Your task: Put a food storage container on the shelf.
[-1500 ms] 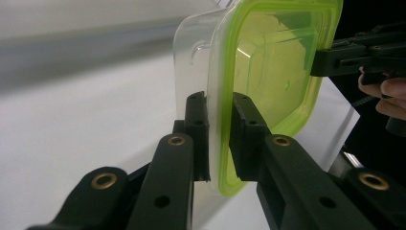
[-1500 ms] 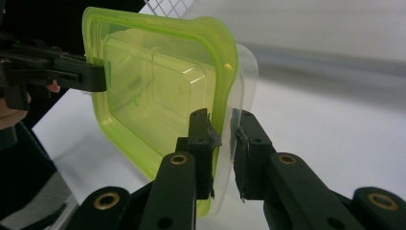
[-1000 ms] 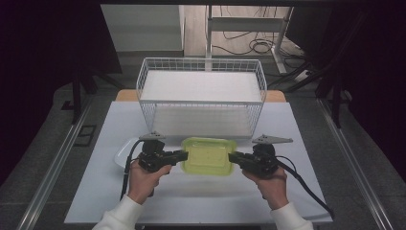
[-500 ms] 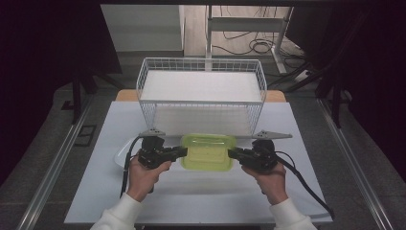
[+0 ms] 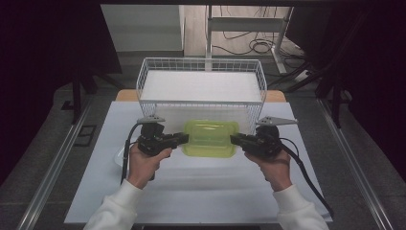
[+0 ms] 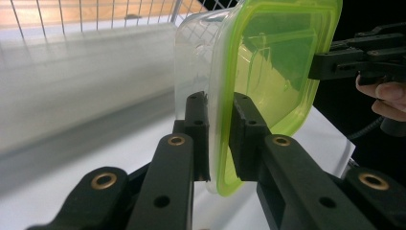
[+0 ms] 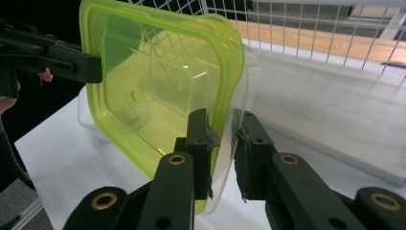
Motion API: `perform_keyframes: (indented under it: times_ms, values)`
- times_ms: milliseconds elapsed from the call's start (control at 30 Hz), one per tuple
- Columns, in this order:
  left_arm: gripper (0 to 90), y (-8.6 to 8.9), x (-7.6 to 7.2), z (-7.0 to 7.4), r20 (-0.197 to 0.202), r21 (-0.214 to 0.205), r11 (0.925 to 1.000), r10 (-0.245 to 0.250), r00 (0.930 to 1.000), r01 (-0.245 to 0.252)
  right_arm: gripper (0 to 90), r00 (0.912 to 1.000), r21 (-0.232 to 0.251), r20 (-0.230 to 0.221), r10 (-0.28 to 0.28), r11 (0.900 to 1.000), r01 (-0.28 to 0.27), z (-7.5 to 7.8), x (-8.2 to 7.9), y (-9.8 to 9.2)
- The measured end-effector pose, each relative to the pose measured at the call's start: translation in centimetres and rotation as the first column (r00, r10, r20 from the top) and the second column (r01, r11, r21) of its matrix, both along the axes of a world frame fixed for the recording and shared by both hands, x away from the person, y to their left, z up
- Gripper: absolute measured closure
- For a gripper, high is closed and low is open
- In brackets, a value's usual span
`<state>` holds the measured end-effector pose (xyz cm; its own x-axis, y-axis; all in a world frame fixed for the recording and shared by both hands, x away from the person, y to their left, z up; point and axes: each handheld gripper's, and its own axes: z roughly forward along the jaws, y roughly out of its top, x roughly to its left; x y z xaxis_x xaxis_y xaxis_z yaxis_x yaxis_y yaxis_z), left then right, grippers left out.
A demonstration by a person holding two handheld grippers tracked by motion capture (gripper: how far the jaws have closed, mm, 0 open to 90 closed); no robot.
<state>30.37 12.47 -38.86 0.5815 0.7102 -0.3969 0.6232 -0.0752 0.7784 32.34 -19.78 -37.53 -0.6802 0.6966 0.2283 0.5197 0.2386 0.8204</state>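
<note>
One box with a green lid (image 5: 209,137) is up in the air, just in front of the one white wire basket (image 5: 201,86). Two hand-held grippers carry it. The left hand-held gripper (image 5: 181,138) is clamped on the box's left rim, and the right hand-held gripper (image 5: 235,140) is clamped on its right rim. In the left gripper view, the black fingers (image 6: 197,125) pinch the rim from both sides.

I think the step in hand is lifting the box off the white counter (image 5: 191,191) to put it in the basket. Next, both hands need to rise together, keep the box level, clear the basket's front wall, then lower it inside.
</note>
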Motion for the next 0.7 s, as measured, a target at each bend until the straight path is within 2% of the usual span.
perform_keyframes:
  times_ms: [233,367,667,700]
  values:
    - [79.3,0.0,0.7,1.2,0.023,-0.003,1.0000,-0.002,0.9997,0.002,76.9,0.9994,0.008,0.035,-0.003,1.0000,0.003,1.2,0.6,-0.1]
    - [79.3,0.2,1.4,1.9,0.028,-0.020,0.9998,-0.003,0.9996,0.003,76.9,0.9985,0.009,0.054,-0.003,1.0000,0.003,2.0,1.0,0.0]
    - [79.3,0.5,1.8,3.1,0.054,-0.016,0.9999,0.004,0.9985,-0.003,76.9,0.9969,0.015,0.079,-0.002,0.9999,0.000,3.2,1.7,0.3]
    - [79.3,0.5,1.9,3.6,0.067,-0.009,0.9999,0.006,0.9977,-0.006,76.9,0.9964,0.019,0.084,-0.001,0.9998,-0.001,3.5,1.8,0.4]
